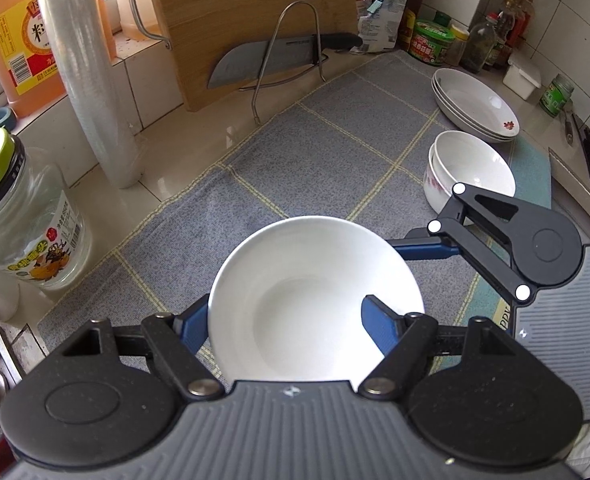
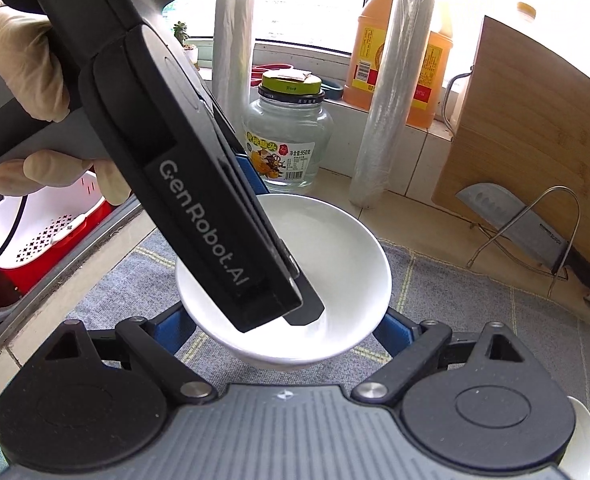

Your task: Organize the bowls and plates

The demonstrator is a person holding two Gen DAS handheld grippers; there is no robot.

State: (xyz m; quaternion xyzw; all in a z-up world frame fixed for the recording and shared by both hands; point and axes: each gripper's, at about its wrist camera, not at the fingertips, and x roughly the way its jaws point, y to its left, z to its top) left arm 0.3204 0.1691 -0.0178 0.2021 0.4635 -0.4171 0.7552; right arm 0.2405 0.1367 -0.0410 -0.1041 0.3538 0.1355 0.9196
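A white bowl (image 1: 315, 300) sits on the grey checked mat (image 1: 295, 152). My left gripper (image 1: 283, 324) grips its rim, one blue finger (image 1: 379, 320) inside and one outside. My right gripper (image 2: 283, 328) is open with its blue fingers on either side of the same bowl (image 2: 335, 248); it also shows in the left wrist view (image 1: 435, 246). The left gripper body (image 2: 199, 184) crosses the right wrist view and hides part of the bowl. Two stacked bowls (image 1: 471, 172) and a stack of white plates (image 1: 475, 104) stand at the far right of the mat.
A glass jar (image 1: 27, 232), a roll of cling film (image 1: 91, 80) and an oil jug (image 1: 15, 40) stand at the left. A cutting board (image 1: 247, 12) and cleaver (image 1: 263, 60) lean in a wire rack. Sauce bottles (image 1: 495, 36) line the back wall. A red and white strainer (image 2: 35, 236) sits in the sink.
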